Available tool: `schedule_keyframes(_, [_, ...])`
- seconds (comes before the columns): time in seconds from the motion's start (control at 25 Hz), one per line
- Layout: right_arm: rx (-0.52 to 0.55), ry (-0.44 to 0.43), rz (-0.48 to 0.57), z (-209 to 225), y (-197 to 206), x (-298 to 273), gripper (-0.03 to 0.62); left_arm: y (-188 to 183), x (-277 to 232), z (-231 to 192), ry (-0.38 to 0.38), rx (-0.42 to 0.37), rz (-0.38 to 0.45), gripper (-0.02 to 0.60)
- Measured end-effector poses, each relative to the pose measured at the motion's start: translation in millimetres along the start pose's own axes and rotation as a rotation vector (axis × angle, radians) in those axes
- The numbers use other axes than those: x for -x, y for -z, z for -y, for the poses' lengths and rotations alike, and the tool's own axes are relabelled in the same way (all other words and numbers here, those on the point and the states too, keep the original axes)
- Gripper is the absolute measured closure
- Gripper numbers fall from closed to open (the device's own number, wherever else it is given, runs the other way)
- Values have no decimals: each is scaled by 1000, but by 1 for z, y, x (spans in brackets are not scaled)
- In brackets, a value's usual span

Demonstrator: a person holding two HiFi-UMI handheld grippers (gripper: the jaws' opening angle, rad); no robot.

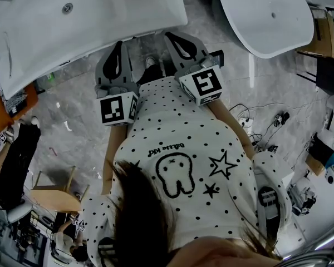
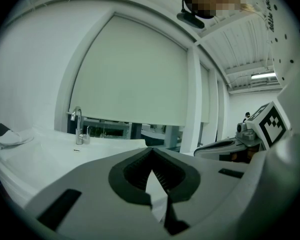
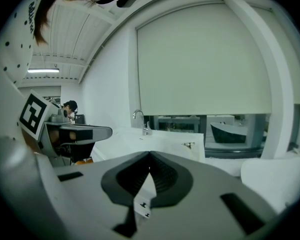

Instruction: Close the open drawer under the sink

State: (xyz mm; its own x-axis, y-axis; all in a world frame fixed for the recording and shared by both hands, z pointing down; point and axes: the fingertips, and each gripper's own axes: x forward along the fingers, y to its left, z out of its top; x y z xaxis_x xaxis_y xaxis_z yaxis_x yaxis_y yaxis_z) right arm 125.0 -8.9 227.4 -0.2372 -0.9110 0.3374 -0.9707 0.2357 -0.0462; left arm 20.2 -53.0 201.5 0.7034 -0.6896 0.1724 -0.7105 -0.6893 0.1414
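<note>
Jaws together on left gripper and right gripper, both near white sink, drain in its basin.

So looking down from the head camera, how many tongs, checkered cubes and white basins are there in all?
Tongs: 2, the left tongs and the right tongs.
Checkered cubes: 2, the left cube and the right cube.
White basins: 2, the sink basin and the oval basin.
Total: 6.
</note>
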Motion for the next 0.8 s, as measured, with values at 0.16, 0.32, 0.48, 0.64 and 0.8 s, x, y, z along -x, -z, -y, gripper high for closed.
schedule_keyframes(0.16, [2, -3, -2, -1, 0, -1, 579, 0, 0, -2, -3, 3, 0, 575])
schedule_keyframes(0.32, [3, -1, -7, -1, 1, -3, 579, 1, -1, -4, -4, 10, -2, 577])
schedule_keyframes(0.48, [8, 0, -13, -1, 2, -3, 579, 1, -2, -2, 5, 8, -1, 577])
schedule_keyframes(0.64, [8, 2, -14, -2, 2, 0, 579, 2, 0, 2, 15, 3, -18, 577])
schedule_keyframes(0.8, [12, -4, -10, -3, 1, -2, 579, 3, 1, 1, 11, 5, -28, 577])
